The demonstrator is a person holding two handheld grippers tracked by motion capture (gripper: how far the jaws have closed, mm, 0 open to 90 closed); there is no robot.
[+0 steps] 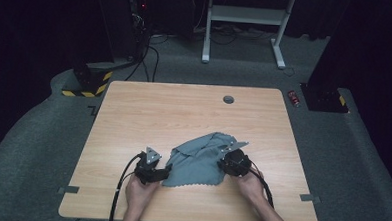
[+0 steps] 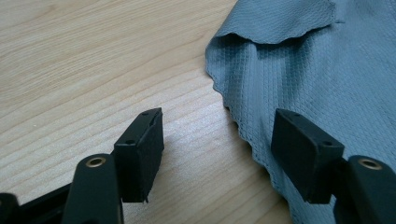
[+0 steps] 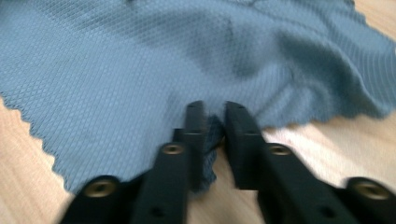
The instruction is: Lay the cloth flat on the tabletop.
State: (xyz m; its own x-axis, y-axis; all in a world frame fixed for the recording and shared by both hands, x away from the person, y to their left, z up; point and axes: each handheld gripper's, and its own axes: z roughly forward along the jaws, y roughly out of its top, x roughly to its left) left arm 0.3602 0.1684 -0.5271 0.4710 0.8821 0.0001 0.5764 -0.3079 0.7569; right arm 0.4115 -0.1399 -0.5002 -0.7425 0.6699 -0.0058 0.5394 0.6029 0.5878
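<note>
high view: i see the grey cloth at lower centre of the table. left gripper view: left gripper gapes at the cloth's edge, needing to close next. right gripper view: right gripper pinches a fold.

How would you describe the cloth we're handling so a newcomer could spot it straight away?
On the light wooden table, look at the near half, between the person's two hands. The cloth is a rumpled grey-blue sheet with a fine woven grid and a scalloped edge. It is the only soft thing there, lying between the black left tongs and right tongs.
</note>
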